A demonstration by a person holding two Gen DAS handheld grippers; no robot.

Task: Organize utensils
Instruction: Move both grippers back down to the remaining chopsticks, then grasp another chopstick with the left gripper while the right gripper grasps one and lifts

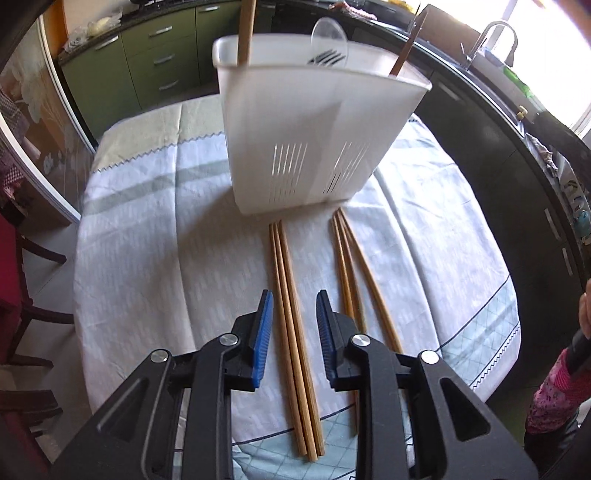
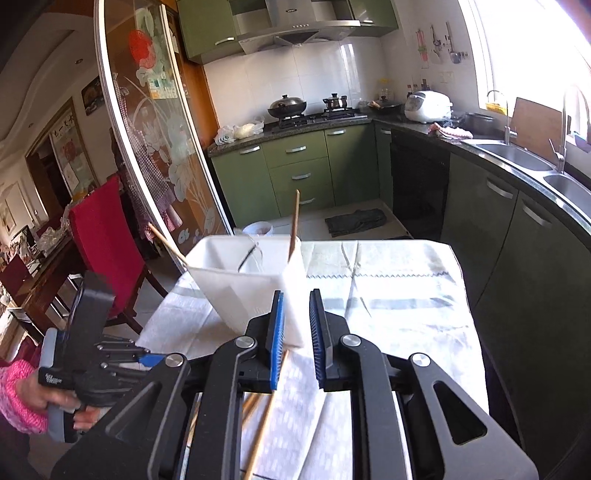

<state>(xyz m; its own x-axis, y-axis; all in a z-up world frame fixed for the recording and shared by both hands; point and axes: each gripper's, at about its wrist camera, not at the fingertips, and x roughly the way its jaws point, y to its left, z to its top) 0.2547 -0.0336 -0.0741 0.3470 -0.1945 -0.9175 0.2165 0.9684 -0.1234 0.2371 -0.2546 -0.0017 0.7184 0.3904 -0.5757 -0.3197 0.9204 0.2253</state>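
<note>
the left gripper (image 1: 294,332) hangs low over the table with its blue pads parted and nothing pressed between them; a bundle of three chopsticks (image 1: 291,332) lies on the cloth in the gap below, and neither pad seems to touch it, though how close they are to the wood is hard to judge. just to the right of that bundle a second set of chopsticks (image 1: 351,266) lies fanned on the tablecloth (image 1: 147,221), partly hidden under the gripper's right finger. the right gripper (image 2: 296,341) is also slightly open and empty, its pads standing either side of the near corner of the white caddy (image 1: 317,147) without visibly squeezing it; a loose chopstick (image 2: 264,424) slants across the cloth beneath it. beyond both bundles the caddy stands upright, just past the chopsticks' far tips, and already holds some utensils: a wooden handle (image 1: 246,33), a dark fork (image 1: 327,57) with a clear plastic spoon (image 1: 328,35), and a thin dark stick (image 1: 406,48) at the right end. so the sorting looks partly done. what seems left is both sets of chopsticks, which probably need lifting and standing in a caddy compartment, starting likely with the bundle under the left gripper.
</note>
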